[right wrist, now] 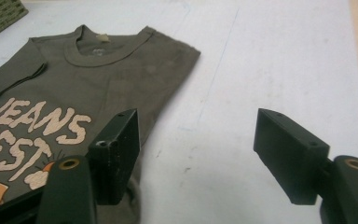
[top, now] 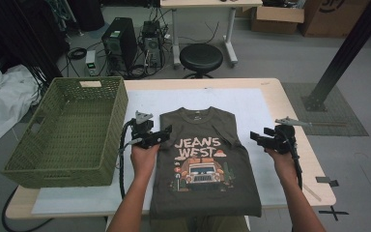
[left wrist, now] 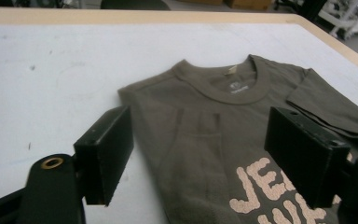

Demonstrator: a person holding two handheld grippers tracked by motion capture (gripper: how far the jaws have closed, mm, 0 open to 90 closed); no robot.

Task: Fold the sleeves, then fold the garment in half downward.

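Note:
An olive T-shirt (top: 204, 193) printed with "JEANS WEST" lies flat on the white mat, sleeves folded in and collar at the far end. My left gripper (top: 166, 133) hovers over the shirt's left edge near the shoulder, jaws open and empty. In the left gripper view the shirt (left wrist: 223, 107) lies below and between the spread jaws of that gripper (left wrist: 198, 121). My right gripper (top: 254, 138) is open just right of the shirt's right edge, above bare mat. The right gripper view has the shirt (right wrist: 98, 79) to the left of that gripper (right wrist: 198, 123), with only mat between its jaws.
A green woven basket (top: 67, 130) stands empty at the table's left side, close to my left hand. The white mat (top: 251, 104) covers most of the wooden table (top: 294, 111). Beyond the table are a black stool (top: 201, 58) and computer towers (top: 121, 43).

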